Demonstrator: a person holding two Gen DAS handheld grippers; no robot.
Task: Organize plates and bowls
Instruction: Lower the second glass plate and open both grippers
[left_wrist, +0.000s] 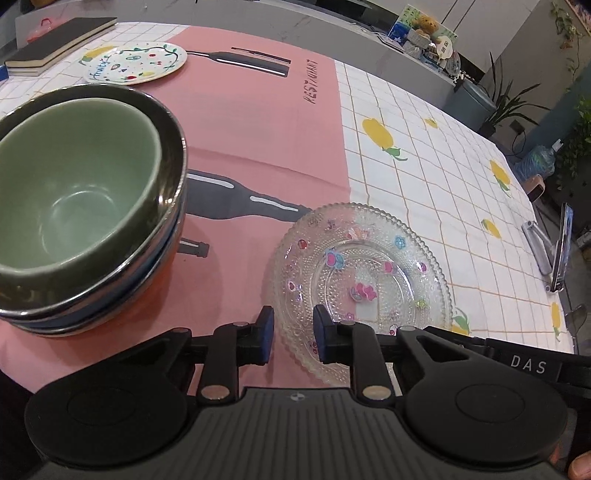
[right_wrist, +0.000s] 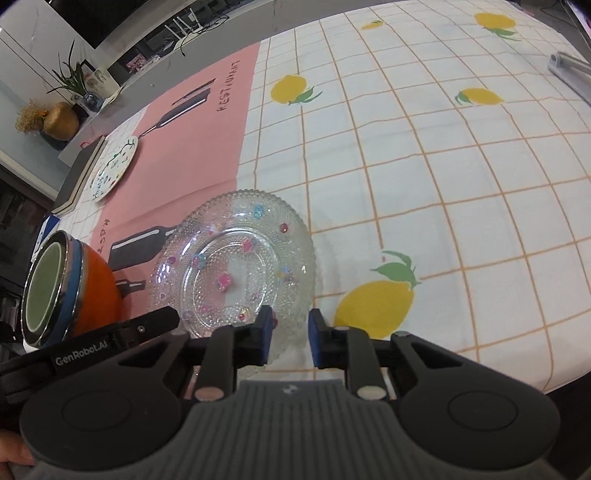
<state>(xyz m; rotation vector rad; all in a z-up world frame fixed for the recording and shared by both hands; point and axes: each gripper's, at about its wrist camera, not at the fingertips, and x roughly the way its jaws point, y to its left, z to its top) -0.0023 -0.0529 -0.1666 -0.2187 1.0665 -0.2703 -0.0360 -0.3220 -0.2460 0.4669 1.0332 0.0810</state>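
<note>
The clear beaded glass plate, dotted with coloured flower stickers, is lying near the table's front edge; the left gripper and right gripper are hovering parted, seemingly empty, over its near rim; green bowl is nesting in stacked bowls beside it.

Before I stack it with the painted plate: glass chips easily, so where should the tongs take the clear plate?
Probably the beaded rim nearest the right tongs. The glass plate lies flat on the tablecloth, so only its raised edge offers purchase; come in low from the near side, one finger over, one under.
</note>
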